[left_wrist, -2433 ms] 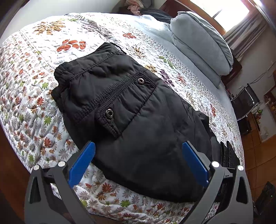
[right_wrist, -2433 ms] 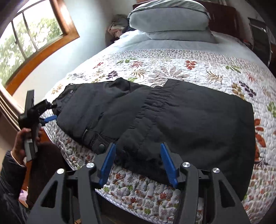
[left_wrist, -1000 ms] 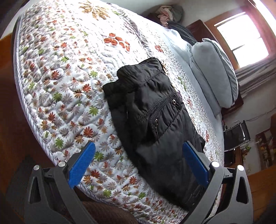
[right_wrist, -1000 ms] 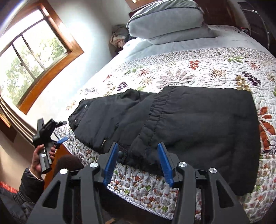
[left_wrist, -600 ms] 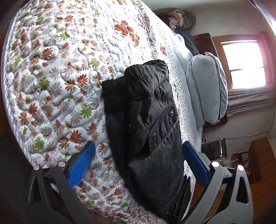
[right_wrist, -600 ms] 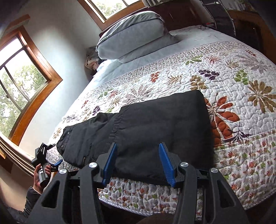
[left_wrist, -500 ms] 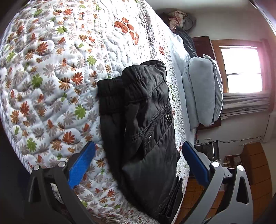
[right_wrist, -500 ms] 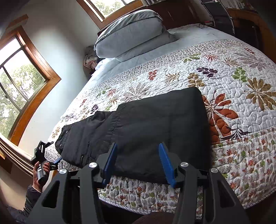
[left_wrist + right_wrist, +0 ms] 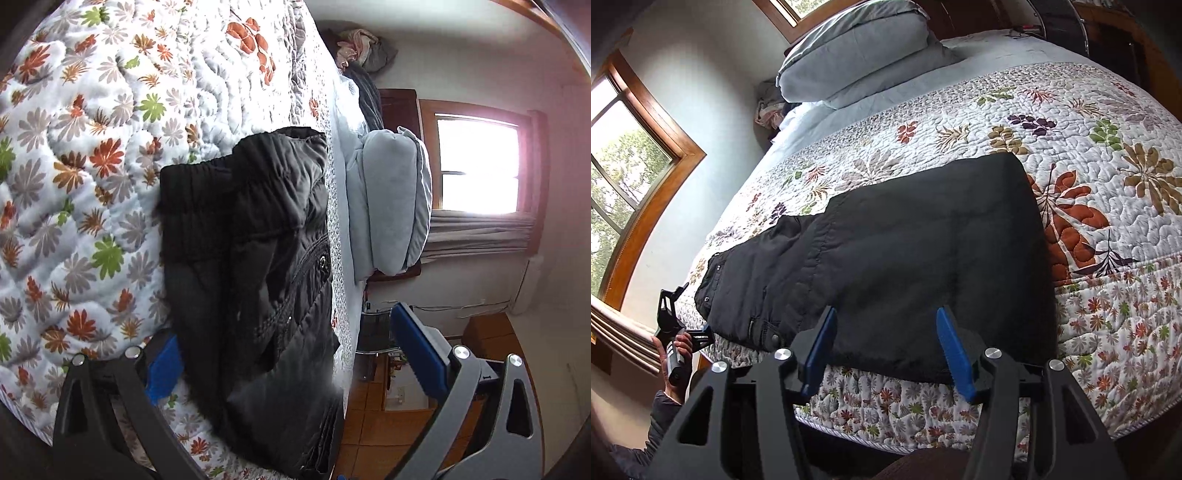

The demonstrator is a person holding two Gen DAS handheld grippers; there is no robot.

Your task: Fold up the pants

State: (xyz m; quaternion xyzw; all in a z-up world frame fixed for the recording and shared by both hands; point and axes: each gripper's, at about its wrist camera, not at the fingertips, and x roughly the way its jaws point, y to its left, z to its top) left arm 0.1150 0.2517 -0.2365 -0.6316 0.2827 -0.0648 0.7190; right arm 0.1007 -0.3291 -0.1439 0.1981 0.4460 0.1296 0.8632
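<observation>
Black padded pants (image 9: 923, 251) lie folded lengthwise on the floral quilt (image 9: 1108, 184), along the bed's near edge. My right gripper (image 9: 886, 350) hovers at that edge over the leg half; its jaws are opening and the pads touch no cloth. The waistband end (image 9: 240, 192) with its snap pocket fills the left wrist view. My left gripper (image 9: 290, 362) is open wide and rolled sideways, low at the bed's corner. The pants' near corner lies between its fingers (image 9: 417, 354) and partly covers the other pad. A hand holds the left gripper (image 9: 683, 328) at the far left of the right wrist view.
Grey pillows (image 9: 857, 48) are stacked at the head of the bed, with a heap of clothes (image 9: 362, 48) beyond them. Wood-framed windows (image 9: 628, 177) line the wall. A chair (image 9: 373, 328) and orange tiled floor (image 9: 373, 410) lie past the bed's edge.
The left gripper has rolled, sunk and come close to the waistband end, so the pants now lie between its fingers. The right gripper has shifted toward the leg end and its jaws have widened.
</observation>
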